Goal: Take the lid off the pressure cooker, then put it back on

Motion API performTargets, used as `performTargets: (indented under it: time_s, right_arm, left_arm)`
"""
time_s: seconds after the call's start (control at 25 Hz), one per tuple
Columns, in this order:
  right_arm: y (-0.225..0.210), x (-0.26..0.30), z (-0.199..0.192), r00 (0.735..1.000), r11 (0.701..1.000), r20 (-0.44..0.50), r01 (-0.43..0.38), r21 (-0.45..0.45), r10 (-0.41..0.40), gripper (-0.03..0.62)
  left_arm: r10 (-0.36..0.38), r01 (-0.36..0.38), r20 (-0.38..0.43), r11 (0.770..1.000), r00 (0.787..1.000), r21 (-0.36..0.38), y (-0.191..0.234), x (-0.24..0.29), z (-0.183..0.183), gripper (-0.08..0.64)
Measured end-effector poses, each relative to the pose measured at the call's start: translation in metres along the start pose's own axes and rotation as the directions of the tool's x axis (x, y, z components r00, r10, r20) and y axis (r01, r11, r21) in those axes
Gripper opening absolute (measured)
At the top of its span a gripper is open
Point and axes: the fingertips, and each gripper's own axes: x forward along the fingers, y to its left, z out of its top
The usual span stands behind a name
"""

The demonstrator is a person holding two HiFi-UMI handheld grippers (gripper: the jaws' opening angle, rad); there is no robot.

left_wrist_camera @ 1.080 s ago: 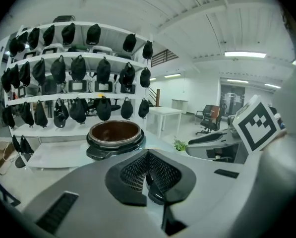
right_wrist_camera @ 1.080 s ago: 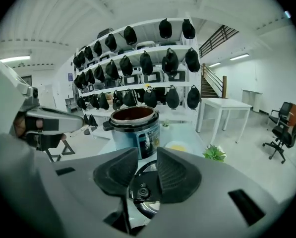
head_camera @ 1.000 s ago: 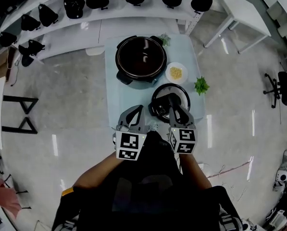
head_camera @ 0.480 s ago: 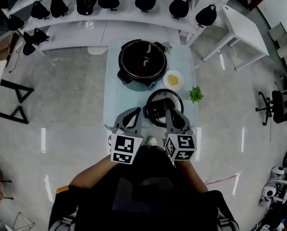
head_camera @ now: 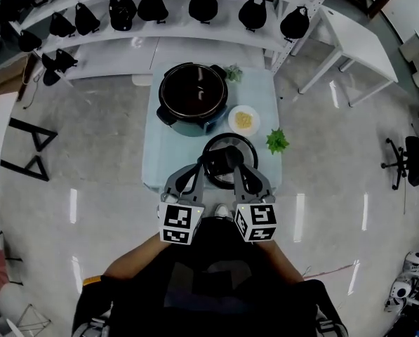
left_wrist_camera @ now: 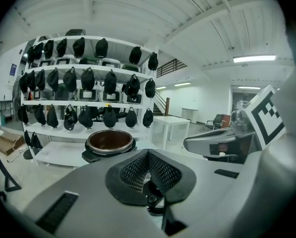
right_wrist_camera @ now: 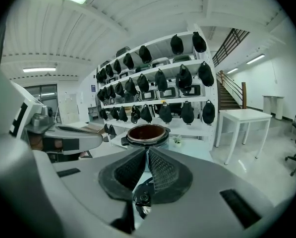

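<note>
The open pressure cooker [head_camera: 193, 93] stands at the far end of the small pale table [head_camera: 165, 153], its dark pot bare; it also shows ahead in both gripper views [left_wrist_camera: 109, 142] [right_wrist_camera: 147, 133]. Its round lid [head_camera: 229, 161], metal-rimmed with a black handle, is at the table's near right. My right gripper [head_camera: 238, 168] [right_wrist_camera: 147, 155] is shut on the lid's black handle, and the lid's shiny part shows just under the pads. My left gripper [head_camera: 197, 168] [left_wrist_camera: 148, 155] is beside the lid's left edge, pads together with nothing seen between them.
A white plate of yellow food [head_camera: 243, 119] lies between cooker and lid. Small green plants [head_camera: 276, 142] [head_camera: 232, 73] stand at the table's right edge and far corner. Shelves of black bags [head_camera: 195, 9] run behind; a white table [head_camera: 349, 34] stands far right.
The right gripper's jaws have closed on the lid's handle. Both grippers have come up a little, and the left one has drawn closer to the lid.
</note>
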Motion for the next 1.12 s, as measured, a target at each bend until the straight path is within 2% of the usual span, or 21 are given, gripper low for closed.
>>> performTargets:
  time_s: [0.32, 0.52, 0.72, 0.92, 1.12]
  right_arm:
    - [-0.018, -0.016, -0.021, 0.991, 0.991, -0.004, -0.131, 0.002, 0.131, 0.035]
    - [-0.031, -0.014, -0.033, 0.983, 0.983, -0.013, -0.185, -0.016, 0.184, 0.034]
    - [-0.027, -0.017, -0.027, 0.982, 0.981, 0.006, -0.186, -0.051, 0.187, 0.034]
    - [-0.018, -0.024, -0.022, 0.989, 0.988, 0.005, -0.149, -0.031, 0.149, 0.034]
    - [-0.007, -0.024, -0.022, 0.993, 0.992, -0.009, -0.115, -0.048, 0.115, 0.034]
  left_arm:
    - [0.093, -0.091, -0.064, 0.995, 0.994, 0.032, -0.042, 0.001, -0.016, 0.006]
    - [0.149, -0.144, -0.088, 0.988, 0.985, 0.051, -0.054, -0.003, -0.029, 0.006]
    - [0.165, -0.161, -0.053, 0.985, 0.985, 0.062, -0.049, -0.006, -0.022, 0.008]
    - [0.136, -0.134, -0.022, 0.987, 0.99, 0.087, -0.043, -0.009, -0.009, 0.006]
    - [0.121, -0.12, -0.009, 0.99, 0.993, 0.076, -0.03, -0.017, -0.009, 0.007]
